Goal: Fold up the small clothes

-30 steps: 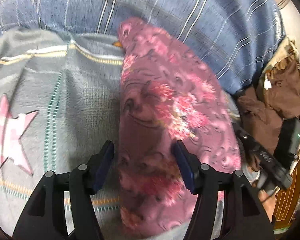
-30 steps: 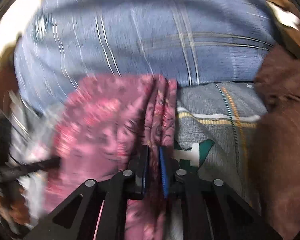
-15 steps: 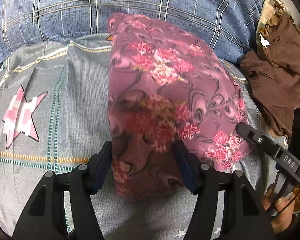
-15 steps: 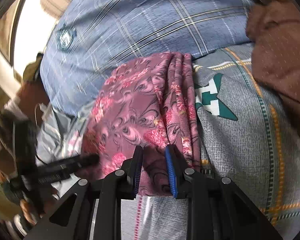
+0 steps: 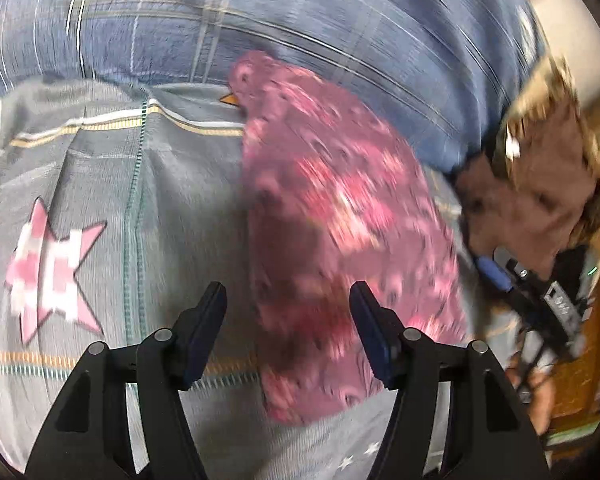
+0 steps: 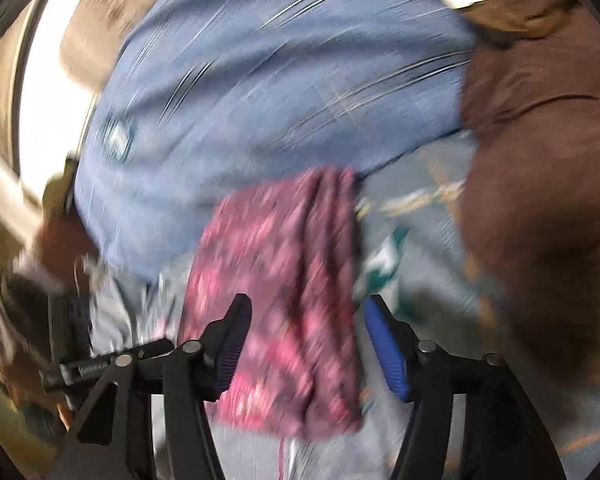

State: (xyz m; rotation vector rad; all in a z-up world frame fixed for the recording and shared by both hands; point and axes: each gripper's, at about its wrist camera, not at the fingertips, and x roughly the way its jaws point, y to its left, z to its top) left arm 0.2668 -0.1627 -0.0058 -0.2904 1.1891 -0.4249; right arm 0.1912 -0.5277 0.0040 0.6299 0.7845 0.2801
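1. On the grey patterned bedspread (image 5: 100, 184), just below the blue checked pillow (image 5: 300, 20), the folded floral cloth (image 5: 340, 232) is seen lying in a long, narrow bundle, its far end touching the pillow's edge.
2. The left gripper (image 5: 288, 312) is held with its jaws well apart over the near end of the cloth; nothing is gripped, and one pad stands over the bedspread beside the cloth's edge.
3. The right gripper (image 6: 308, 340) has just been opening its jaws; the cloth lies between them in the right wrist view, yet no pad is seen pressing on it, so it is judged to be released.
4. Both views are blurred, so the neatness of the edges cannot be told.
5. The release is best finished by drawing both grippers clear without dragging the top layer, since a snagged pad could pull the fold open.
6. If another fold is wanted, the near end should be taken through all layers at once and carried toward the pillow, with the edges kept in line.
7. The brown clothes (image 5: 540, 200) heaped on the right should be kept clear of, so that nothing is caught up with the bundle.
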